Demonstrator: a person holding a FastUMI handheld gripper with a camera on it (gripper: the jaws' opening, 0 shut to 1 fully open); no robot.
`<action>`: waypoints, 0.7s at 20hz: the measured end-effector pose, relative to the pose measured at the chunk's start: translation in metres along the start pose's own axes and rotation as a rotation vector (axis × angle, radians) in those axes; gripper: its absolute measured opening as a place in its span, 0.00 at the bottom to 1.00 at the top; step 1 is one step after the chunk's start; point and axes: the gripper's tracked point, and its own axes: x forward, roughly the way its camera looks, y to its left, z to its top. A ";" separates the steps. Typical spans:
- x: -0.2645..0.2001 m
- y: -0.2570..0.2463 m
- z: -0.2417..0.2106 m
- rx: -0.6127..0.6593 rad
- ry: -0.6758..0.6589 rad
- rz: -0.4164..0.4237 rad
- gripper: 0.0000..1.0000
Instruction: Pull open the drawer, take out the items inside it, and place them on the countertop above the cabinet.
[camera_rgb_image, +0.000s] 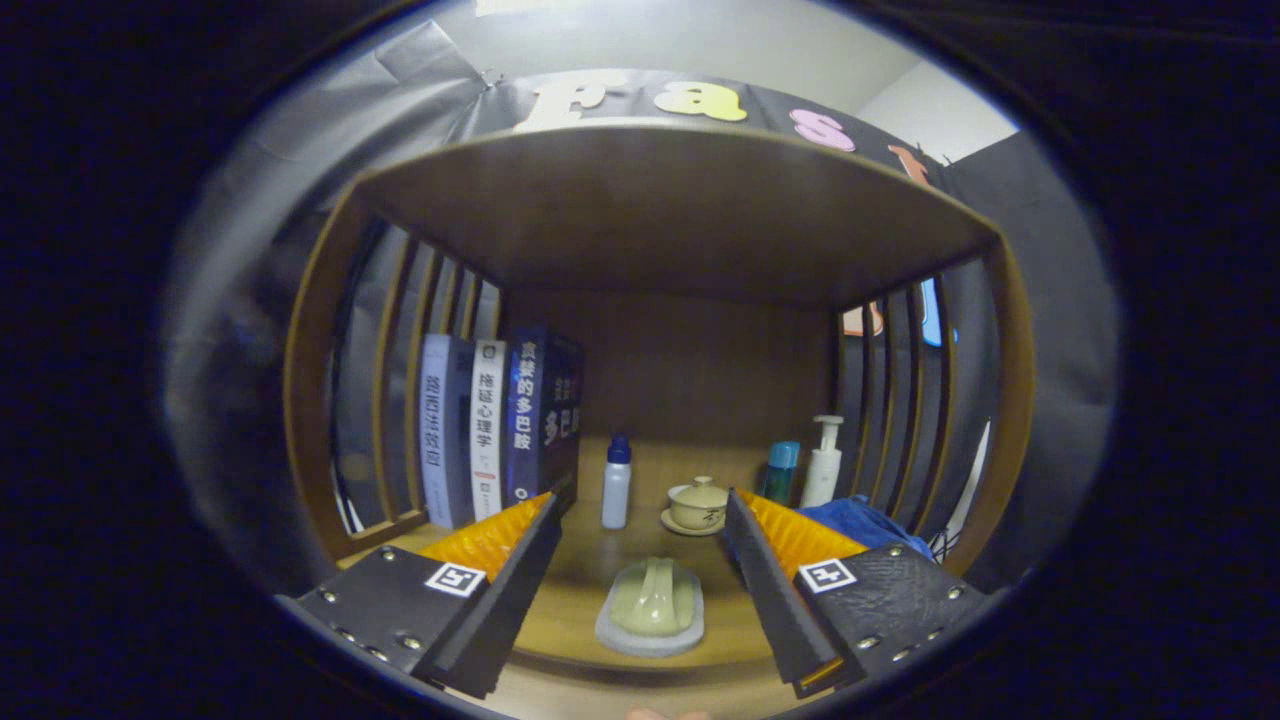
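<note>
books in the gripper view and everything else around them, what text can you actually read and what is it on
"贪婪的多巴胺": spine of the dark blue book.
"拖延心理学": spine of the white book.
Grey book: spine text too blurred to read.
Blue-capped bottle and pump bottle: no legible text.
Gripper: open, fingers either side of a pale green item; its square coded markers carry no words.

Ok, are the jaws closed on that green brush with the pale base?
No, the jaws stand wide apart and empty, with the green brush lying on the countertop between them, touched by neither.
</note>
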 end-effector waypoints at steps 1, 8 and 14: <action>-0.016 -0.002 0.007 0.002 -0.010 0.008 0.98; -0.125 -0.025 -0.004 0.000 0.015 -0.013 0.98; -0.211 -0.042 -0.056 0.000 0.054 -0.106 0.98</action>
